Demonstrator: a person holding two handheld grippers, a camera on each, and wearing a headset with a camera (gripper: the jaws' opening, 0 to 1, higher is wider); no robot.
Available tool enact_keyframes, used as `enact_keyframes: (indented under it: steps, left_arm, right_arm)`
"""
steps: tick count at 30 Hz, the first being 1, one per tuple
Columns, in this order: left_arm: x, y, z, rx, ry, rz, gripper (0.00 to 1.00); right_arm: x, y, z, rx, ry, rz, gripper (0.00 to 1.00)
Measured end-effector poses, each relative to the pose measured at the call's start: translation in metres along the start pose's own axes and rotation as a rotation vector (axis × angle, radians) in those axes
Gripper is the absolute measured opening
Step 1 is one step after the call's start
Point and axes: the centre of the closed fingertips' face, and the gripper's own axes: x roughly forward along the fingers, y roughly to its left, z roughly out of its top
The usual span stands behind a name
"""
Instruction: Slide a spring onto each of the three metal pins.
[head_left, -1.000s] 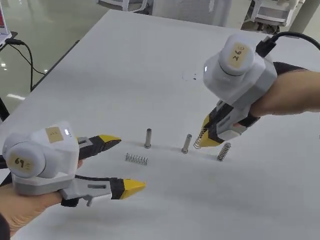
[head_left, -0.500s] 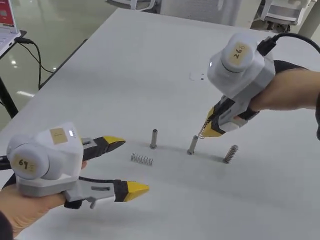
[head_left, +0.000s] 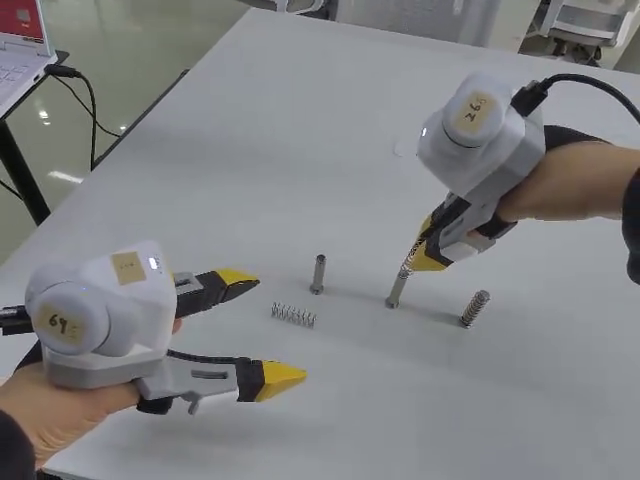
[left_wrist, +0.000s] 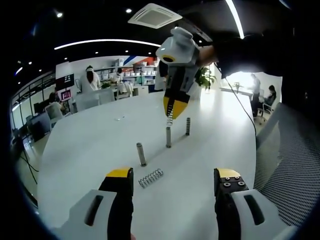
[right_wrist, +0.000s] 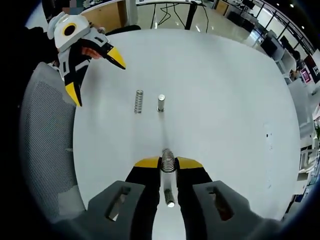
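Three metal pins stand in a row on the white table (head_left: 250, 130). The left pin (head_left: 318, 273) is bare. A spring sits on the right pin (head_left: 475, 308). My right gripper (head_left: 424, 257) is shut on a second spring (right_wrist: 168, 161) and holds its lower end at the top of the middle pin (head_left: 397, 288). A third spring (head_left: 293, 315) lies flat in front of the left pin. My left gripper (head_left: 262, 327) hovers open near the table's front left, with nothing between its jaws. In the left gripper view the held spring (left_wrist: 170, 117) hangs just above the middle pin (left_wrist: 168, 137).
A cable (head_left: 590, 82) runs from the right gripper off to the right. The table's left edge (head_left: 120, 140) drops to the floor. A mesh chair (right_wrist: 47, 150) stands at the near side, and people sit in the office beyond (left_wrist: 92, 77).
My right gripper has risen with its spring from beside the middle pin to the pin's top. The left gripper stays open and about where it was; the head camera has shifted.
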Motion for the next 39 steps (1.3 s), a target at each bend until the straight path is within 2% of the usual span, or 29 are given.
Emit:
enact_keyframes:
  steps: [23,39]
  left_arm:
    - [-0.003,0.002,-0.002,-0.011,0.003,0.008,0.62]
    - [-0.003,0.001,-0.004,-0.016,0.007,0.007,0.62]
  right_arm:
    - [0.015,-0.001,-0.003,0.000,0.030,0.029,0.13]
    - [0.048,0.004,-0.013,0.016,0.077,0.055,0.13]
